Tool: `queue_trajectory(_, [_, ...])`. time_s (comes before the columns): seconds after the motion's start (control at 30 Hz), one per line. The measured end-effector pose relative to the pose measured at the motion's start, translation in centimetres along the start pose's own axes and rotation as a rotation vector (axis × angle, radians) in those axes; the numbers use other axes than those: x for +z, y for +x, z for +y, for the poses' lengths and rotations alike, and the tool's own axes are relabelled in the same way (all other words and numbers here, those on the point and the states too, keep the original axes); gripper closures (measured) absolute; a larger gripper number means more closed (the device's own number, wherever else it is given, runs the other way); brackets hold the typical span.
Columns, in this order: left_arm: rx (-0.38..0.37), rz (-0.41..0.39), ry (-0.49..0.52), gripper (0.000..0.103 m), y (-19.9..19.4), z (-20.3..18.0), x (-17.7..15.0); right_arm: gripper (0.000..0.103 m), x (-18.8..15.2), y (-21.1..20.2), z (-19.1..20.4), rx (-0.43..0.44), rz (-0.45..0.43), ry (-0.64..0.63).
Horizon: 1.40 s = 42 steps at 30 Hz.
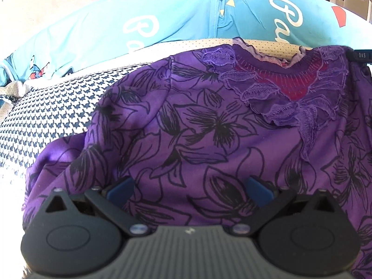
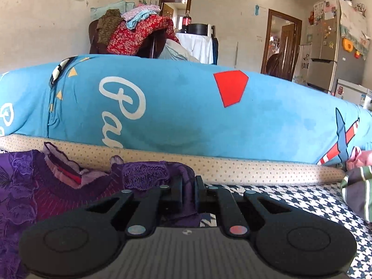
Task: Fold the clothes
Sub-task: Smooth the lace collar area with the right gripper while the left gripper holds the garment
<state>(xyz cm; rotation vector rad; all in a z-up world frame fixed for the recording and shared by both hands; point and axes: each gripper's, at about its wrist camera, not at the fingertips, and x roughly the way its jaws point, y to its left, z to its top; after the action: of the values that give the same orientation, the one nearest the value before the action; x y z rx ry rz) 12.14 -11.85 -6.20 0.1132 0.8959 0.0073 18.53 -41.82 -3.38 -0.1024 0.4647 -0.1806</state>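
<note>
A purple top (image 1: 209, 125) with black flower outlines and lace at the neck lies spread on a houndstooth-covered surface (image 1: 46, 116). My left gripper (image 1: 189, 189) is open, its blue fingertips (image 1: 121, 189) resting wide apart on the lower part of the top. My right gripper (image 2: 188, 186) is shut on a fold of the purple top (image 2: 148, 174) at its right shoulder, beside the neck. The neck (image 2: 69, 174) lies left of it.
A blue bolster (image 2: 186, 107) with white lettering lies along the back, behind a dotted beige edge (image 2: 255, 167). Striped and pink clothes (image 2: 358, 186) lie at the right. A chair piled with clothes (image 2: 132, 34), doors and a fridge (image 2: 334, 46) stand beyond.
</note>
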Motion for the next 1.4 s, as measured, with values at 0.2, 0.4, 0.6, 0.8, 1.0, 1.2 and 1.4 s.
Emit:
queue_trajectory(0.2, [-0.009, 0.034, -0.002, 0.000, 0.5, -0.1, -0.4, 0.084, -0.1, 1.1, 0.1, -0.011, 0.061, 0.021])
queue_trajectory(0.4, [-0.010, 0.021, 0.018, 0.000, 0.0, -0.3, -0.6, 0.055, 0.4, -1.5, -2.8, 0.018, 0.064, 0.139])
queue_trajectory(0.6, [-0.031, -0.001, 0.047, 0.000, -0.6, -0.7, -1.3, 0.048, -0.3, -5.1, -5.9, 0.003, 0.102, 0.148])
queue_trajectory(0.8, [-0.056, -0.021, 0.078, 0.000, -1.9, -1.2, -3.2, 0.046, -3.4, -8.9, -9.4, -0.027, 0.186, 0.098])
queue_trajectory(1.0, [-0.088, -0.024, 0.063, 0.000, -3.4, -1.1, -5.4, 0.033, -5.8, -12.6, -14.2, -0.113, 0.240, 0.117])
queue_trajectory(1.2, [-0.110, -0.031, -0.001, 0.000, -4.4, -0.5, -7.2, 0.029, -7.9, -15.8, -19.6, -0.218, 0.286, 0.241])
queue_trajectory(1.4, [-0.087, -0.062, 0.028, 0.000, -4.7, -1.2, -8.3, 0.028, -10.1, -16.7, -23.6, -0.273, 0.347, 0.378])
